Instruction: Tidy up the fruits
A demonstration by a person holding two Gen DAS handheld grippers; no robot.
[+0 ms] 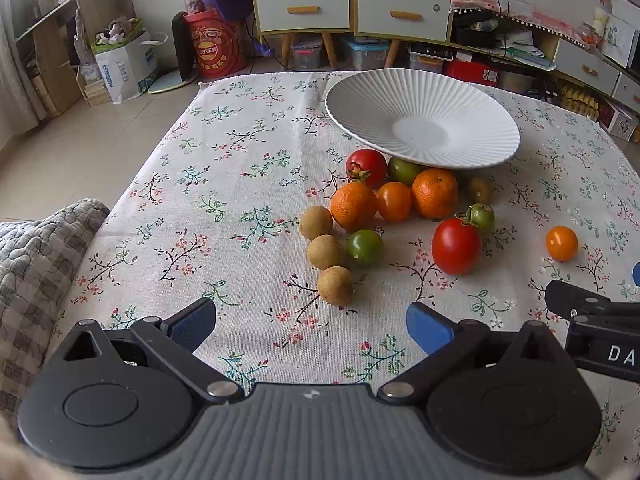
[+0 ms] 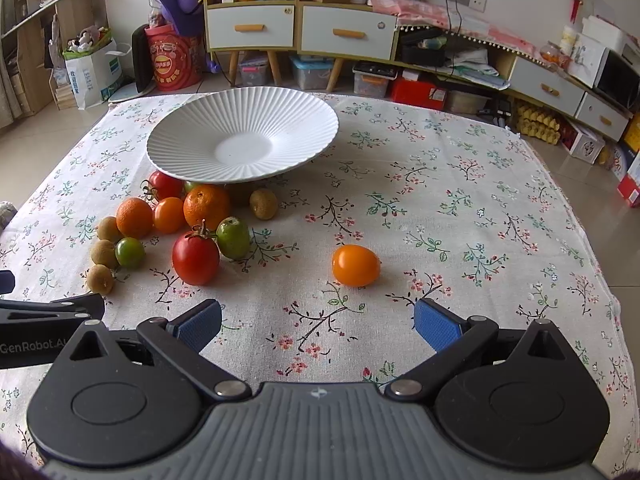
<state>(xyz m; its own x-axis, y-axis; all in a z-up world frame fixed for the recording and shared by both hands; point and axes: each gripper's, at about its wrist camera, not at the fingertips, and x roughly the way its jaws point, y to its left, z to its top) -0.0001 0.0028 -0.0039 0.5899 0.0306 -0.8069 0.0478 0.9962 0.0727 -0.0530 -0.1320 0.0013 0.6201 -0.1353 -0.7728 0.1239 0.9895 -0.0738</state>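
A white ribbed plate stands empty on the floral tablecloth. Just in front of it lies a cluster of fruit: two oranges, red tomatoes, green tomatoes and several brown longans. One orange tomato lies apart, to the right. My left gripper is open, its fingers empty, close behind the nearest longan. My right gripper is open too, with the lone orange tomato just ahead.
The tablecloth covers the whole table. A checked quilt lies at the table's left edge. Beyond the far edge stand cabinets, a red drum and boxes on the floor. Each gripper's side shows in the other's view.
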